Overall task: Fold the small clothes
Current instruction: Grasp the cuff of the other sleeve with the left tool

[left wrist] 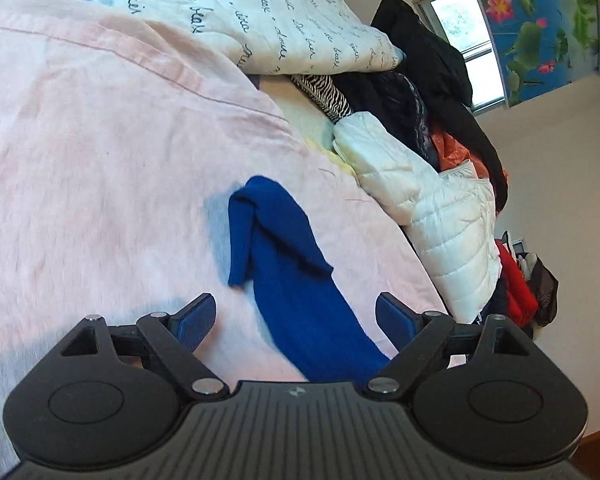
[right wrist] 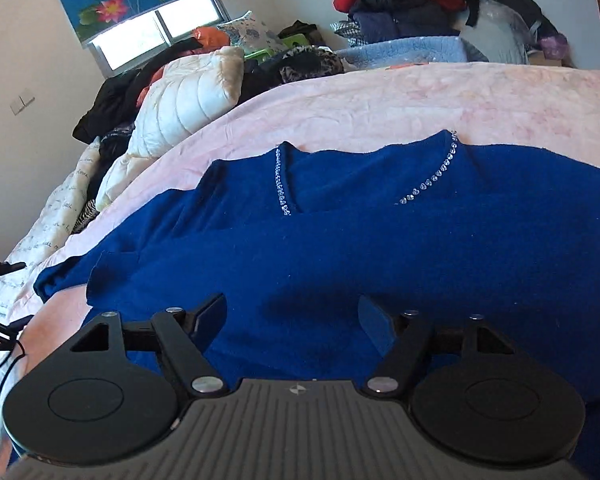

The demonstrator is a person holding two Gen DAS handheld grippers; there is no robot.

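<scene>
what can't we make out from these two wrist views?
- Blue sweater: hem and lower body hidden under the right hand-held gripper housing in the right wrist view; its right sleeve is cut off by the frame edge.
- Sleeve: near end hidden under the left hand-held gripper housing in the left wrist view.
- Clothes pile: too small and tangled to tell the items apart, right wrist view.

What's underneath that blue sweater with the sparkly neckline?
The blue sweater lies spread on a pink blanket, which shows all around its edges. Whatever sits directly beneath the sweater's middle is covered by the knit, so nothing more can be told.
</scene>
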